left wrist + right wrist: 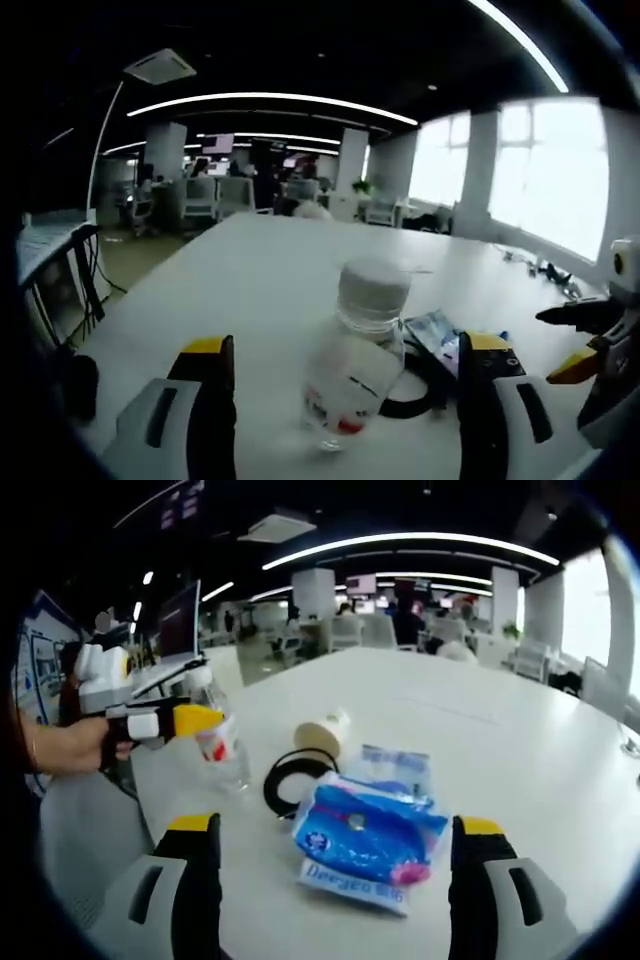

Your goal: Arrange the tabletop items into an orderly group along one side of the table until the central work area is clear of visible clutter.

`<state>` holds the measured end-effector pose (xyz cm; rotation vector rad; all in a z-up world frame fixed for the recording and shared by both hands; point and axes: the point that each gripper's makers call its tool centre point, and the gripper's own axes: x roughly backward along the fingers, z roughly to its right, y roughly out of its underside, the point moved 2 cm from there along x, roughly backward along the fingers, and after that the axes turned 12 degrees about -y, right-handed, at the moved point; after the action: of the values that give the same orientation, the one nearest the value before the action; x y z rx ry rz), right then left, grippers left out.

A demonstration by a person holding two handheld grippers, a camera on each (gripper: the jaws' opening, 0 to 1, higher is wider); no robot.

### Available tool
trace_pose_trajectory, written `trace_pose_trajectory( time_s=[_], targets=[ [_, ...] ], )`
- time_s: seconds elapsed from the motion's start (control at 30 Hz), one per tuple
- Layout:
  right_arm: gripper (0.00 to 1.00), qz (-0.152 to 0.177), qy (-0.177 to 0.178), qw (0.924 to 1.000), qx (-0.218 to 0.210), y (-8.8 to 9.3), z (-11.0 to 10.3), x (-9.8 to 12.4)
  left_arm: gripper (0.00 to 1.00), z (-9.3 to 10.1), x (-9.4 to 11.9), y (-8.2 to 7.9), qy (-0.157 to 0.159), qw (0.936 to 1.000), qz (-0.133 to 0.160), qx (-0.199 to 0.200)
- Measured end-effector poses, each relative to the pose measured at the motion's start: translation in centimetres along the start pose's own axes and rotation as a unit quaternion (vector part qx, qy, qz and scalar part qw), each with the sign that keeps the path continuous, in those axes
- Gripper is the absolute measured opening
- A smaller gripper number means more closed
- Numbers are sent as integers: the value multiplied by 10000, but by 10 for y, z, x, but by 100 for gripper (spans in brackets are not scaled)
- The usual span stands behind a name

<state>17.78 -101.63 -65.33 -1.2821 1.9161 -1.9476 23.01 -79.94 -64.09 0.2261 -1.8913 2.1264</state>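
Observation:
A clear plastic bottle point(355, 365) with a white cap stands upright on the white table point(260, 270), between the wide-apart jaws of my left gripper point(348, 345), which is open. Right of it lie a black cable loop point(415, 395) and a blue packet point(438, 335). My right gripper point(572, 340) reaches in from the right. In the right gripper view, a blue tissue pack point(370, 840) lies between the jaws of my open right gripper point(335, 823). Beyond it are a paler packet point(397, 765), the cable coil point(295, 775), a cream roll point(322, 730) and the bottle point(222, 745), with the left gripper point(190, 720) around it.
A person's hand point(75, 745) holds the left gripper at the table's left edge. An open laptop point(180, 620) stands on a desk behind it. Small cables point(540, 265) lie at the table's far right side. The table point(480, 730) stretches away bare towards office desks and chairs.

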Motion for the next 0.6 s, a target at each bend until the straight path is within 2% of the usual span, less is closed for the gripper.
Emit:
trace_pose_trajectory(
  time_s=[0.2, 0.27, 0.4, 0.6],
  targets=[
    [94, 7, -13, 10000, -11, 1, -2, 1, 90, 10, 4, 9, -305, 9993, -95, 213],
    [93, 7, -22, 10000, -11, 1, -2, 1, 87, 14, 5, 10, -348, 9992, -22, 187],
    [93, 20, -33, 10000, -10, 1, -3, 1, 83, 14, 5, 13, -567, 9978, -72, 322],
    [93, 23, -39, 10000, -18, 2, -3, 2, 73, 16, -1, 22, -729, 9969, -222, 168]
  ],
)
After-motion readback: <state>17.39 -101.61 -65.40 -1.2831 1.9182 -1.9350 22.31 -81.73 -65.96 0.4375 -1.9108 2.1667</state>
